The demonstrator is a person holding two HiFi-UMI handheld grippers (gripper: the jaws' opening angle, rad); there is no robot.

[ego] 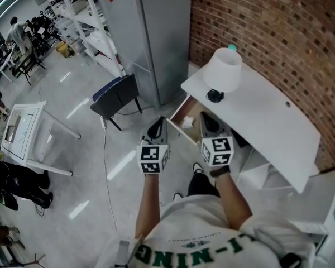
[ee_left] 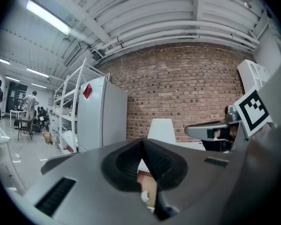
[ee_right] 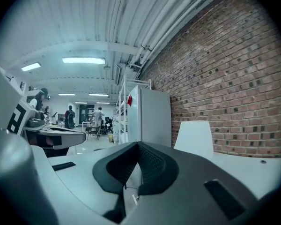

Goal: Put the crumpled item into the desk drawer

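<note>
Both tongs were closed and empty: left tongs [ego: 156, 129], right tongs [ego: 208, 122]. The crumpled item [ego: 187, 123] lay inside the open drawer [ego: 194, 111], just ahead between them, slightly nearer your right.

Item count, all places referenced to the desk [ego: 268, 121].

- Desks: one.
- Drawers: one drawer [ego: 194, 111], open at the desk's front.
- Crumpled items: one crumpled item [ego: 187, 123], inside that drawer.
- Lamps: one lamp [ego: 222, 71], on the desk top.
- Grippers: two, the left gripper [ego: 156, 129] and the right gripper [ego: 207, 121], both at the desk's drawer side.
- Marker cubes: two, one per gripper.
- Chairs: one chair [ego: 116, 96], on the floor off the desk's drawer side.
- Grey cabinets: one grey cabinet [ego: 156, 32], beside the desk's lamp end.
- White tables: one white table [ego: 22, 130], well apart from the desk.
</note>
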